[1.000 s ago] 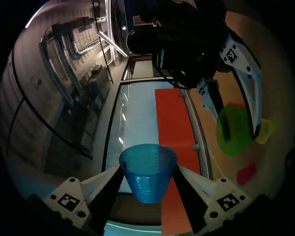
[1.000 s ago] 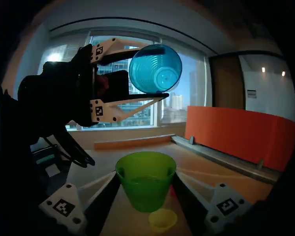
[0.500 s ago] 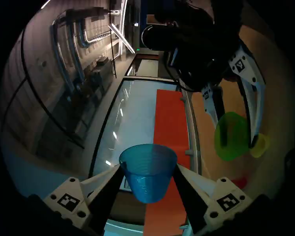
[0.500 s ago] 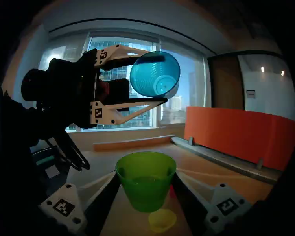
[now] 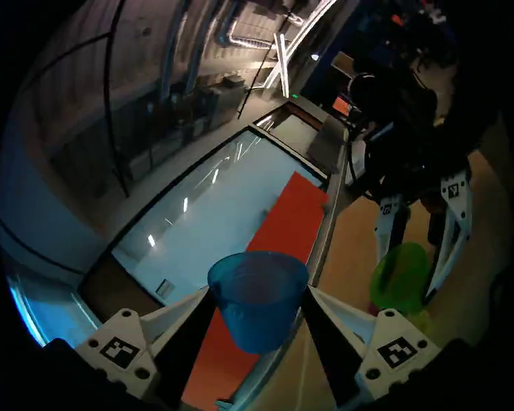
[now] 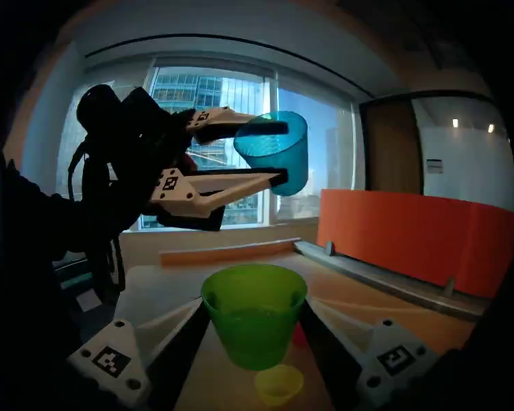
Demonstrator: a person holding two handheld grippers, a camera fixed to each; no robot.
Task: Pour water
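Between the two fingers of the left hand-held gripper [image 5: 257, 300], seen in the left gripper view, sits a blue translucent plastic cup [image 5: 258, 318]. Both fingers press on its sides and its open rim faces away from the camera. The right gripper view shows this hand-held gripper raised high and to the left, rolled so that one finger lies over the blue cup and the other under it; the cup hangs tilted against a bright window [image 6: 209, 103].

The right hand-held gripper [image 6: 253, 308] is closed on a green translucent plastic cup [image 6: 253, 332], one finger against each side. The cup stands upright, with a faint level line across its wall about halfway up. The blue cup is above and beyond the green one, well apart from it.

Just below the right hand-held gripper's fingers a small yellow cup [image 6: 277, 385] rests on the pale wooden tabletop [image 6: 366, 301], and a small red thing [image 6: 299, 335] shows beside the green cup, too hidden to name. To that gripper's right an orange partition panel [image 6: 421, 236] runs along the tabletop's far edge.
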